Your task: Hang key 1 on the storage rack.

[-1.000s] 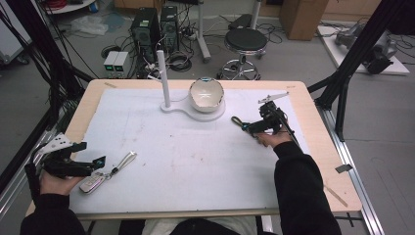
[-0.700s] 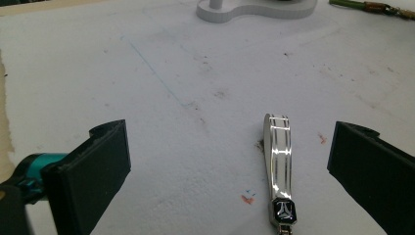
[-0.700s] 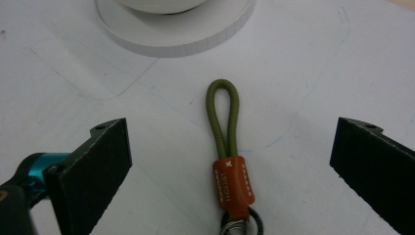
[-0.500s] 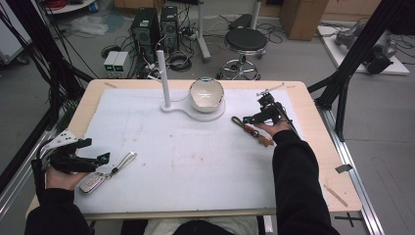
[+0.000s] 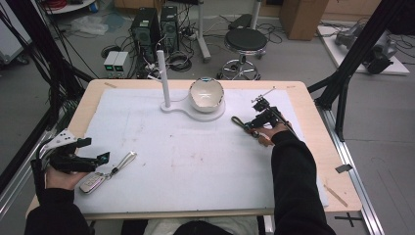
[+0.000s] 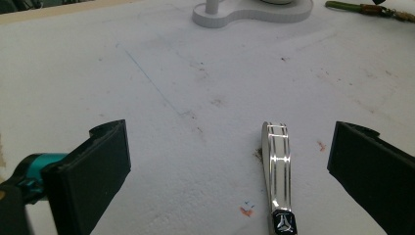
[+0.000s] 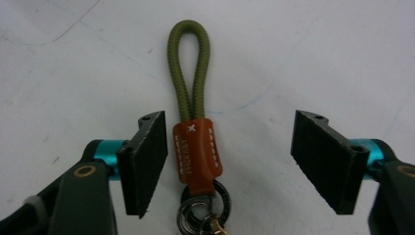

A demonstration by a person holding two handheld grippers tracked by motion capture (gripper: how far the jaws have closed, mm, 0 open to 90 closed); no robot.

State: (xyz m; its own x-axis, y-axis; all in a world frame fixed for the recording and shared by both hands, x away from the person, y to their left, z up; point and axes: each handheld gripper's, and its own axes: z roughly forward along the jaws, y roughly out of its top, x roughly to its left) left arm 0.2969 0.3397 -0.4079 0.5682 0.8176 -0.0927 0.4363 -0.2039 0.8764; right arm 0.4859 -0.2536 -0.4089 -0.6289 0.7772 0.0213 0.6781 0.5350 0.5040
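In the high view, the right gripper [image 5: 250,124] now sits a little nearer the person than it did half a second ago, when it was raised closer to the far edge of the desk [image 5: 313,147]. It has come down over the olive cord keychain [image 5: 240,121], which lies right of the white stand [image 5: 195,110] carrying the bowl [image 5: 206,94]. The left gripper [image 5: 95,159] has barely shifted at the near left corner, beside the car key fob [image 5: 92,182] and its silver strap [image 5: 125,161].

In the left gripper view, the jaws stand wide apart with nothing between the pads; the silver strap [image 6: 276,166] lies flat on the desk nearer the right-hand jaw, touching neither. This side looks lined up but not yet committed.

In the right gripper view, the jaws are also apart and straddle the keychain's brown leather tab [image 7: 197,149]; one pad sits just beside the tab, the other well clear. The olive loop [image 7: 190,68] points away, and the metal rings [image 7: 205,203] lie at the near end. Judging by this, the descent has put the tab in the gap, so closing on it is likely the next move, though the off-centre tab could get nudged sideways
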